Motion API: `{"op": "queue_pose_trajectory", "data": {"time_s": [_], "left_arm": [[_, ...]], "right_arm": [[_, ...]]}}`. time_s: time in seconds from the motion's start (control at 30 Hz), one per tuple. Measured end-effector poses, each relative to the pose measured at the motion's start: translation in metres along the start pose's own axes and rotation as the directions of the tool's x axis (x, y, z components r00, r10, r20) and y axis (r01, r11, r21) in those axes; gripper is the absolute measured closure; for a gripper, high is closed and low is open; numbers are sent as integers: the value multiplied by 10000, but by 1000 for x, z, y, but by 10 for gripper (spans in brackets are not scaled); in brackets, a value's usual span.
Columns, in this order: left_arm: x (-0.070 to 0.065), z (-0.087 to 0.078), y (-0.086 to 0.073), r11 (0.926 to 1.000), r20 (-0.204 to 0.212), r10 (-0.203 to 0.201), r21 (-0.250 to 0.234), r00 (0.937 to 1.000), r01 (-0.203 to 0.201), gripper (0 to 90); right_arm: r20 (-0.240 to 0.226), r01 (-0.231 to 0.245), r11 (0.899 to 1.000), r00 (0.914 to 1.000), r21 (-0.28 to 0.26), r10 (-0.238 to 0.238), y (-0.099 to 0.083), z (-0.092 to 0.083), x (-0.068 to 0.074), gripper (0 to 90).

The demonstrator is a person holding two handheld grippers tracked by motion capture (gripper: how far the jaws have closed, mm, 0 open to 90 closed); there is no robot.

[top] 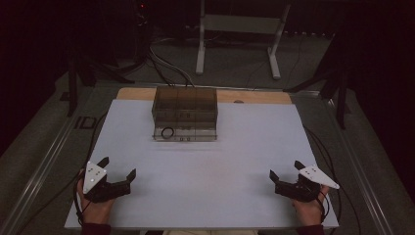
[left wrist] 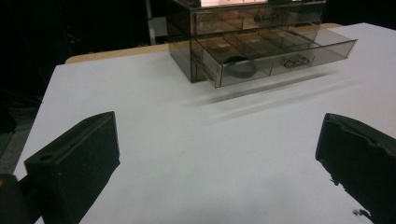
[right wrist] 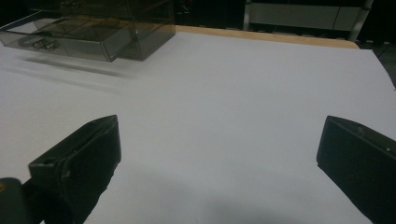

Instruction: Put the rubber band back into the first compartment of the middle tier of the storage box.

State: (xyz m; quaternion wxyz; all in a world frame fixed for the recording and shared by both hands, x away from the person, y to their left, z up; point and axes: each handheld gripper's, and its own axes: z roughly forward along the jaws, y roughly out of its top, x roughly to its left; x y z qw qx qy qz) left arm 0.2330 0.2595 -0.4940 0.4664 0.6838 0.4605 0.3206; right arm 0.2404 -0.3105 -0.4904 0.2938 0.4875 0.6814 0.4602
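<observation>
I am holding my left gripper (top: 117,169) at the table's (top: 235,161) near left corner, jaws spread wide and gripping nothing. My right gripper (top: 285,172) is sitting at the near right corner, equally released. Both are pointing toward the drawer box (top: 185,113) at the far edge, well apart from me. Its bottom drawer (left wrist: 280,58) is standing pulled out toward me, long axis running along the table's far edge, a black ring (left wrist: 240,67) lying in its left compartment.

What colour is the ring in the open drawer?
The ring is black, clearest in the left gripper view.
</observation>
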Motion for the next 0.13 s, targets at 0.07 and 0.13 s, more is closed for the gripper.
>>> {"op": "queue_pose_trajectory", "data": {"time_s": [0.07, 0.13], "left_arm": [[0, 1, 0, 10000, 6, -10, 8, 10000, 10, 5], [0, 1, 0, 10000, -4, 8, 36, 10000, -8, 4]], "right_arm": [[-19, -4, 10000, 10000, 51, 4, 0, 1, 0, 4], [-46, -12, 9999, 10000, 143, 13, -1, 2, 0, 4]]}}
